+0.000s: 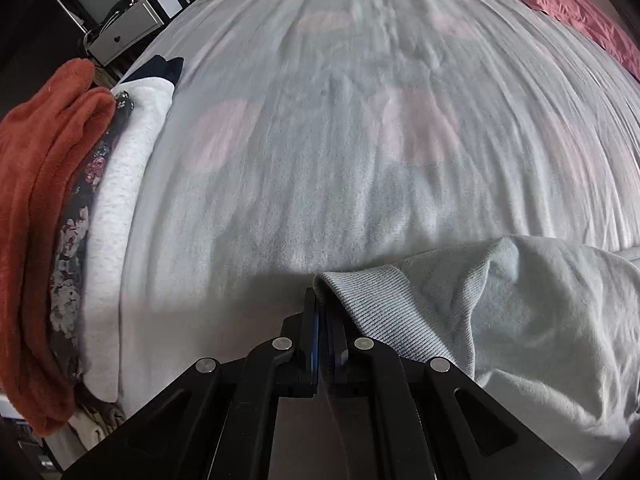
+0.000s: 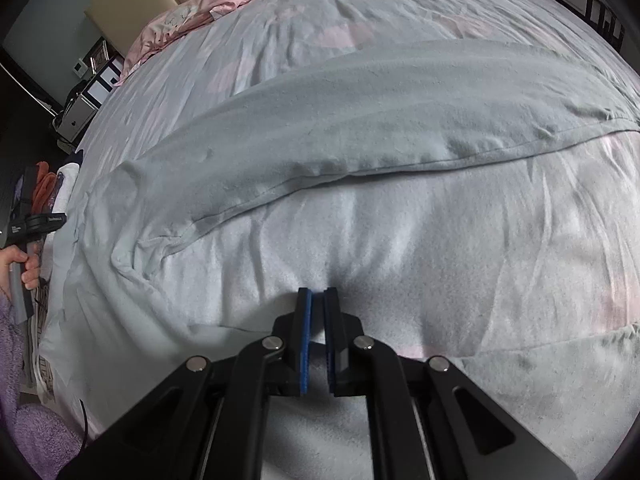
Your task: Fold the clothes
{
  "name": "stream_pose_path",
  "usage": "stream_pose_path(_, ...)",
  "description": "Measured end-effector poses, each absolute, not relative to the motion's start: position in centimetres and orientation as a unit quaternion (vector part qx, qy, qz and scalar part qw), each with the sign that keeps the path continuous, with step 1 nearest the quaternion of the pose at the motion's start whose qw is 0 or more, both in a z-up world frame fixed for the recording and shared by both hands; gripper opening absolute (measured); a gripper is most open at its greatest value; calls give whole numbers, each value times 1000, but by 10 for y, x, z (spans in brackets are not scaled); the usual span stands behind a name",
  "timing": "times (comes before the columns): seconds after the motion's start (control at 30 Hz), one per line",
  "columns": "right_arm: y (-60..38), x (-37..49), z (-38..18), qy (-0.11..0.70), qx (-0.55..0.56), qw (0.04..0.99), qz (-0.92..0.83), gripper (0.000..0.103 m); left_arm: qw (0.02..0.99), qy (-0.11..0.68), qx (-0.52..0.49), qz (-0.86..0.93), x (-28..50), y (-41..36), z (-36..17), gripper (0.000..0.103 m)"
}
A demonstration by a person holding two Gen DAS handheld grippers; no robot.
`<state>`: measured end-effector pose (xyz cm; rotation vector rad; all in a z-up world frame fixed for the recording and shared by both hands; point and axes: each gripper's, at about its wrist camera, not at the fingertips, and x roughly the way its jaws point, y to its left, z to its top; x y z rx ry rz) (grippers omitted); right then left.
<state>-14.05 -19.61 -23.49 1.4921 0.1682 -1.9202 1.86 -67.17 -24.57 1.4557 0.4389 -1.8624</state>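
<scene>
Left gripper (image 1: 320, 300) clamping sweatshirt (image 2: 320, 128), lengthwise across bed (image 1: 360, 100)

- The sweatshirt (image 1: 520, 320) runs off the left wrist view's right and lower edges; its cuff's end is hidden between the left gripper (image 1: 322, 300) fingers.
- The stack (image 1: 60, 220) of folded clothes is cut by the left edge.
- In the right wrist view, the right gripper (image 2: 318, 294) tips press into fabric, perhaps pinching a fold; the contact is hidden.
- The hand (image 2: 20, 264) is cropped at the left edge.
</scene>
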Motion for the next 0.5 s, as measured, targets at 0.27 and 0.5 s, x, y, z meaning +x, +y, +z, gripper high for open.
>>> stream_pose_path(0.27,-197,-147,-236,52,581,347,-734,7,337,244,525,-743,49,-687,-208,45)
stream_pose_path(0.5,-199,-145,-231,48,582,348,-734,7,303,291,541,-728,101,-666,-188,46)
